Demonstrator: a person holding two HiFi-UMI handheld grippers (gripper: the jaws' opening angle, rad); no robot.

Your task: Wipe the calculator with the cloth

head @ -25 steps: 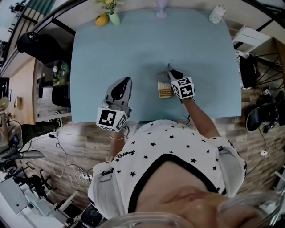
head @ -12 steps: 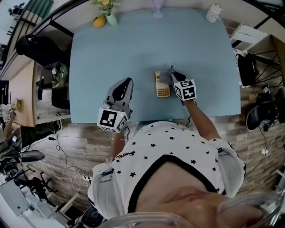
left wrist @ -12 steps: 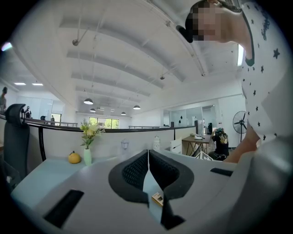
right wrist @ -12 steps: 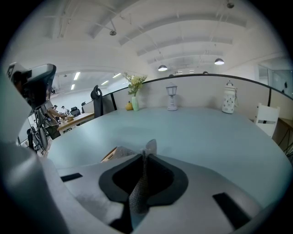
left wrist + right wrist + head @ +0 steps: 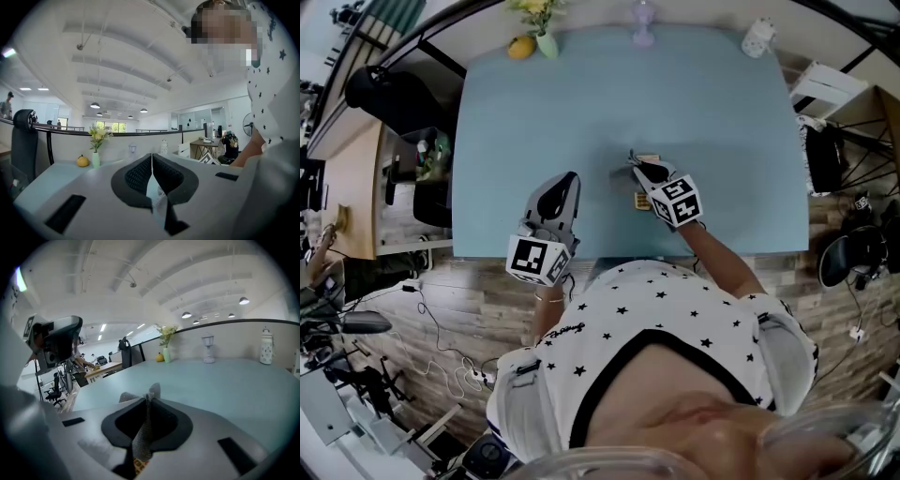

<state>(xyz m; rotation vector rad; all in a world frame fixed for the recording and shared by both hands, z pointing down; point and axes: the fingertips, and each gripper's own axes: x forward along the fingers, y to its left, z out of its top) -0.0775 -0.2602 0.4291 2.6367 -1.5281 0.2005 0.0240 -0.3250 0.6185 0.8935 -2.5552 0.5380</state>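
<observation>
— Calculator (image 5: 641, 200) lying flat on pale blue table (image 5: 516, 141), in the middle, toward the near edge; mostly covered by right gripper (image 5: 634, 163).
— And the cloth?
— Grey cloth (image 5: 143, 437) pinched tight in right gripper's closed jaws, trailing onto the yellowish keys just below.
— Advice for the wipe?
— Probably best: press the cloth flat and drag along the calculator's length in light, even strokes, low enough to touch yet not shove. Nothing pinning the calculator down, so likely to slide.
— And left gripper (image 5: 563, 183)?
— Idle off to the side, near table edge, jaws pressed together on nothing; free to steady the calculator.
— Anything in the way?
— No. Along far edge, well apart: vase of flowers (image 5: 540, 37), yellow fruit (image 5: 520, 45), small lantern (image 5: 643, 34), white jar (image 5: 757, 36).
</observation>
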